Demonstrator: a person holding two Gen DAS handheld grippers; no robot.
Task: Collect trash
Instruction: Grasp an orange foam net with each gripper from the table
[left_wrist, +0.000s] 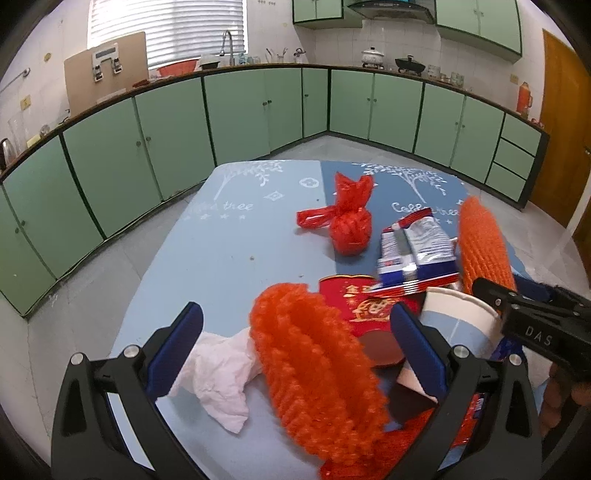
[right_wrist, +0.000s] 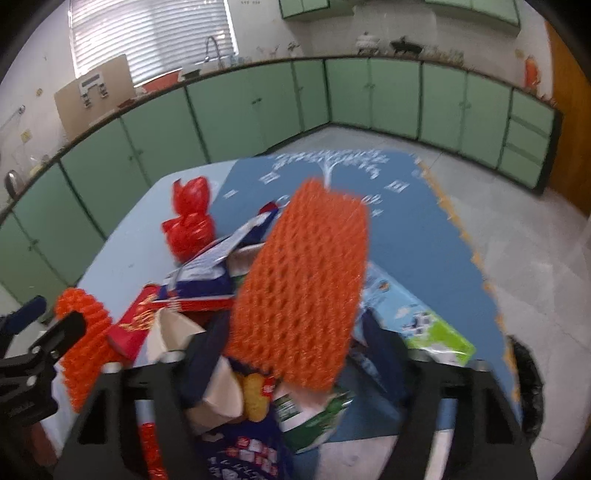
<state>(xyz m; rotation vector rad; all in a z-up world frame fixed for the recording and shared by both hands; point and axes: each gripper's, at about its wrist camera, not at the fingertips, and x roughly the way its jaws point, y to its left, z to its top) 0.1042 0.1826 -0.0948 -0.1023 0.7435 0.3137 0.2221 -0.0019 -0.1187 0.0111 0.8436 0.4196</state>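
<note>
Trash lies heaped on the blue table (left_wrist: 229, 243). One orange foam net (left_wrist: 314, 365) rests between the blue pads (left_wrist: 181, 339) of my left gripper (left_wrist: 299, 343). That gripper is open and neither pad touches the net. A white tissue (left_wrist: 221, 376) lies by its left finger. My right gripper (right_wrist: 295, 354) is shut on a second orange foam net (right_wrist: 303, 288), which stands tilted up out of the pile and shows in the left wrist view as a foam net (left_wrist: 484, 243) above the right gripper (left_wrist: 509, 295). Behind lie a knotted red bag (left_wrist: 349, 225), a foil wrapper (left_wrist: 417, 247), a red envelope (left_wrist: 365, 306) and a paper cup (left_wrist: 458, 317).
A green and blue carton (right_wrist: 436, 332) lies right of the right gripper, with a green-labelled tub (right_wrist: 314, 417) and snack packets under it. A black bag (right_wrist: 528, 384) sits beyond the table's right edge. Green cabinets (left_wrist: 236, 114) ring the room. The left gripper (right_wrist: 44, 325) shows at the left.
</note>
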